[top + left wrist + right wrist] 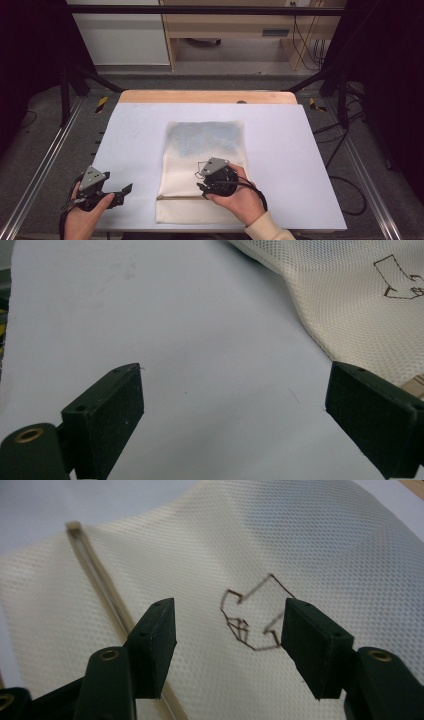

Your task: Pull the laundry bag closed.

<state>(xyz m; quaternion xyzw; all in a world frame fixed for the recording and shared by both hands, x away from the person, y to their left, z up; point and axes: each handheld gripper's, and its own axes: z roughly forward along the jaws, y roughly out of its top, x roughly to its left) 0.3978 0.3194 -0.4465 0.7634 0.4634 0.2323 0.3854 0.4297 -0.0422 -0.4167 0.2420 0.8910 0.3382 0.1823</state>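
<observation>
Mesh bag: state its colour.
Cream mesh bag, shown best in the right gripper view.

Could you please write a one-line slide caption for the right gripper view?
Right claw, jaws apart, poised over a cream mesh bag, framing its brown outline logo beside the zipper.

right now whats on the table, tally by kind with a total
cream mesh laundry bag: 1
white table cover: 1
hand-held grippers: 2, the left gripper on the bare cover, the right gripper over the bag
total: 4
</observation>
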